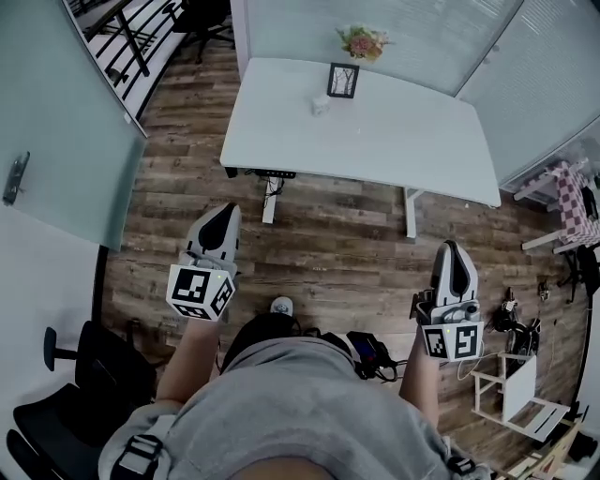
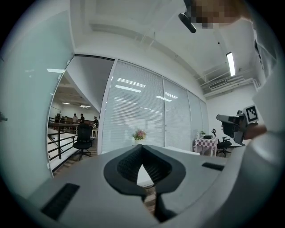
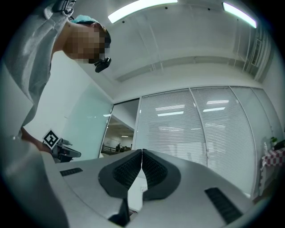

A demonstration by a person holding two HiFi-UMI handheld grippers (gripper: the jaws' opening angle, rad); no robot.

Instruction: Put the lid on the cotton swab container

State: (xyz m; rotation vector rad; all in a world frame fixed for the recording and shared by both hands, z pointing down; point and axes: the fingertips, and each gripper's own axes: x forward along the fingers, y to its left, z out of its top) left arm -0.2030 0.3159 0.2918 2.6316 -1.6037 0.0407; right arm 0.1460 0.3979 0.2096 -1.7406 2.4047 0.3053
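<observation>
Wood-plank flooring (image 1: 356, 244) runs under me in a small glass-walled office. Closest in the head view is my own grey shirt (image 1: 309, 412), with both tools held out at about waist height over the planks, well apart from each other.

My left gripper (image 1: 226, 208) points forward. Its own view shows the two dark ribbed pads pressed tip to tip with nothing between them. My right gripper (image 1: 453, 247) is the same, jaws together and empty, aimed slightly upward at the blinds and the ceiling lights.

Down on the floor between my arms lies a dark bundle of cables and gear (image 1: 370, 356). A black office chair (image 1: 84, 375) stands at my left side, and a low white shelf (image 1: 511, 389) stands at my right.

Ahead of both grippers, and well clear of them, is a white table (image 1: 394, 141). Near its far edge stands a dark picture frame (image 1: 343, 81). Just left of the frame sits a small pale object (image 1: 321, 105), in the place where the cotton swab container would be, though it is too small for me to tell lid from body. Behind the frame is a bunch of flowers (image 1: 364, 42), set against the slatted blinds (image 1: 412, 28). A checked cloth (image 1: 577, 202) shows at the far right.
</observation>
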